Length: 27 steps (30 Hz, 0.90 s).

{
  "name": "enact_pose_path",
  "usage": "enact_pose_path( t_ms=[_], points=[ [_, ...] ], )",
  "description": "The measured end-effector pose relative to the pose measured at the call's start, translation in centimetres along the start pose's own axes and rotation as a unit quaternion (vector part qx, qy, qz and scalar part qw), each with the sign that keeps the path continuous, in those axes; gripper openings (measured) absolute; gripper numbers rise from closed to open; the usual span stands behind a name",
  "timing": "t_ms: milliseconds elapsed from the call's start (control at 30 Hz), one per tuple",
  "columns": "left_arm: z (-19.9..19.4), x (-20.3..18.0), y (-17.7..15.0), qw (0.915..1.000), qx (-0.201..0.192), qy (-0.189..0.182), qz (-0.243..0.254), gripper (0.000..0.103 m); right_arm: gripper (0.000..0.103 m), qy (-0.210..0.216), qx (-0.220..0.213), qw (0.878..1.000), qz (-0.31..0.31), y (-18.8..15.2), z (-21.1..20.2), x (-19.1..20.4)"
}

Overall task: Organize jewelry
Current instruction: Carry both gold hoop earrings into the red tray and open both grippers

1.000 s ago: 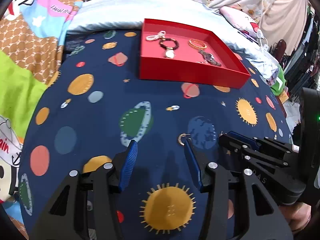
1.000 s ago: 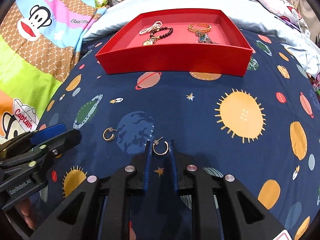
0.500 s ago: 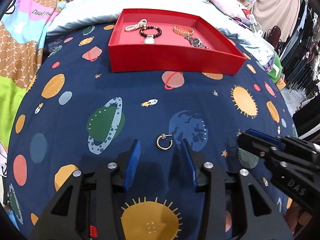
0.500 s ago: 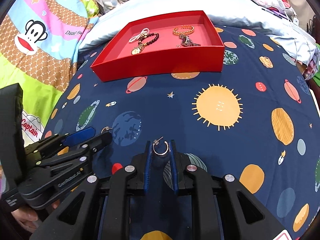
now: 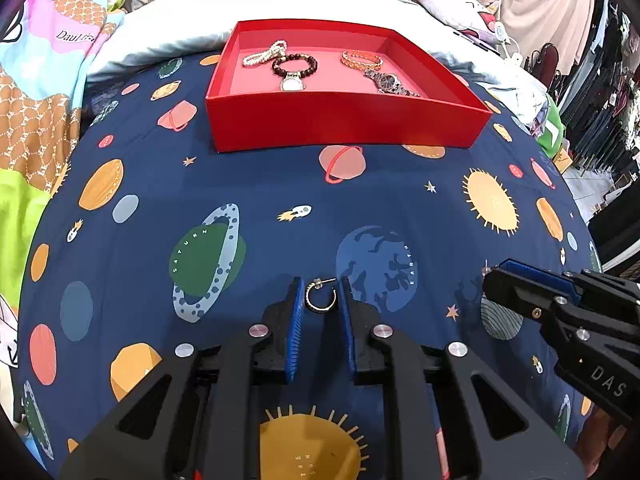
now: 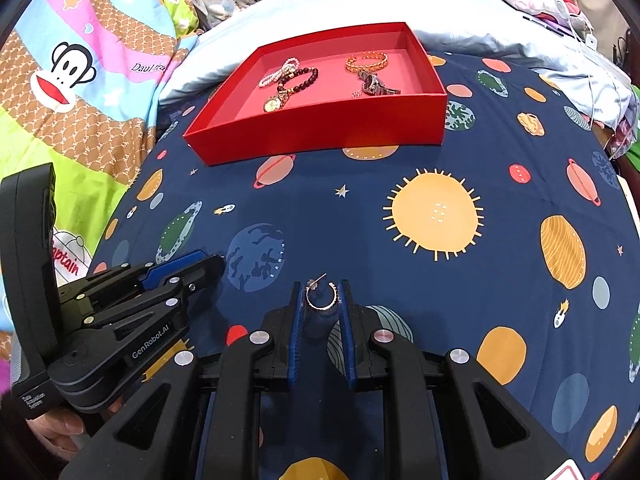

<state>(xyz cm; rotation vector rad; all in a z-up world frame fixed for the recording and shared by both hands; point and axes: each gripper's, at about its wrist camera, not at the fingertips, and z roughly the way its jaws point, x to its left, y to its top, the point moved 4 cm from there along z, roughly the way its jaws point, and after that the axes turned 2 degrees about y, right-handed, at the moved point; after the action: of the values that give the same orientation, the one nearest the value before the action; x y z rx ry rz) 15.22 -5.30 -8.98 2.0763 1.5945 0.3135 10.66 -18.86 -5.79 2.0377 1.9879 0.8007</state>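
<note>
Low in the frame, the left gripper is closing its jaws around a hoop earring lying on the planet-print bedspread, pads beside it. The right gripper is pinching a second hoop earring. At top centre, a red tray is holding bracelets and watches.

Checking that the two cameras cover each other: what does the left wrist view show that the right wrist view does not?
Left wrist only: a hoop earring between the left hand-held gripper pads, whose jaws have just been closing, and clothes hanging at far right.
Right wrist only: the other hoop earring pinched in the right hand-held gripper, and a monkey-print blanket.
Both: the red tray of bracelets and watches on the planet-print sheet.
</note>
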Motion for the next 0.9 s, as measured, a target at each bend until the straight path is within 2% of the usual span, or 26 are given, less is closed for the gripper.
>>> enact_pose_path(
  t_ms=[200, 367, 633, 900],
  points=[
    [-1.2, 0.4, -0.1, 0.9999, 0.003, -0.008, -0.013, 0.016, 0.016, 0.008, -0.017, 1.0, -0.004, 0.6, -1.7, 0.4],
    [-4.0, 0.8, 1.1, 0.9993, -0.022, -0.017, -0.024, 0.016, 0.016, 0.016, -0.041, 0.999, -0.009, 1.9, -3.7, 0.8],
    [-9.2, 1.2, 5.5, 0.9955, -0.083, -0.03, -0.036, 0.016, 0.016, 0.026, -0.08, 0.996, -0.019, 4.7, -6.6, 1.4],
    [-10.7, 1.0, 10.7, 0.9918, -0.119, -0.029, -0.037, 0.016, 0.016, 0.022, -0.116, 0.992, -0.036, 9.1, -7.5, 1.7]
  ],
)
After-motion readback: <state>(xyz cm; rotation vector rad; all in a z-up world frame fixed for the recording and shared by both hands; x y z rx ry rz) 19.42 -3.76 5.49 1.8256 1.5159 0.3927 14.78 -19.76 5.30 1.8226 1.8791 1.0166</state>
